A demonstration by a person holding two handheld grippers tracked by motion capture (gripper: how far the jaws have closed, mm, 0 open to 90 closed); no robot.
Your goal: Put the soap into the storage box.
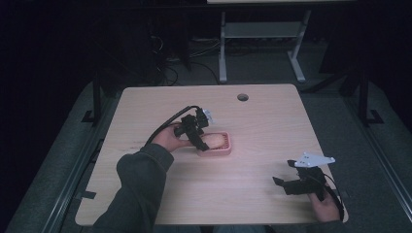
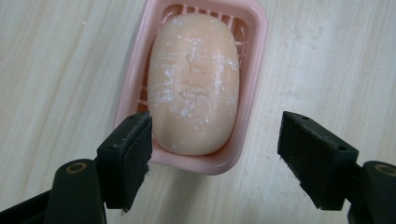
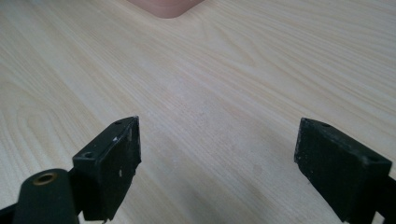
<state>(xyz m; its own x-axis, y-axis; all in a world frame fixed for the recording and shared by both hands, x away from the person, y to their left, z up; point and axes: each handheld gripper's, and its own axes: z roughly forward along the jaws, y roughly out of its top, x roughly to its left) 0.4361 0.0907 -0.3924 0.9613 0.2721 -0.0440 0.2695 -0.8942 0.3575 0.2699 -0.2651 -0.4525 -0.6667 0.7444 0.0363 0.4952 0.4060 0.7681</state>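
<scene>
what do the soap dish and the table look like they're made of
Dish: probably moulded plastic, pink, smooth and slightly glossy, with rounded rim and slatted floor. It holds a peach soap bar, matte with white powdery scuffs. Table: pale wood-grain top, likely laminate, matte, with visible grain lines.

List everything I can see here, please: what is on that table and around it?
soap bar: one, peach with white flecks, lying in the dish
soap dish: one, pink, near the middle of the table
table: one, light wood, with a round hole near its far edge
desk frame: one, pale grey, on the floor beyond the table
cables: several, dark, on the floor behind
left gripper: one, black, jaws open just above the near end of the dish
right gripper: one, black, jaws open over bare table
forearms: two, grey sleeve on the left
</scene>
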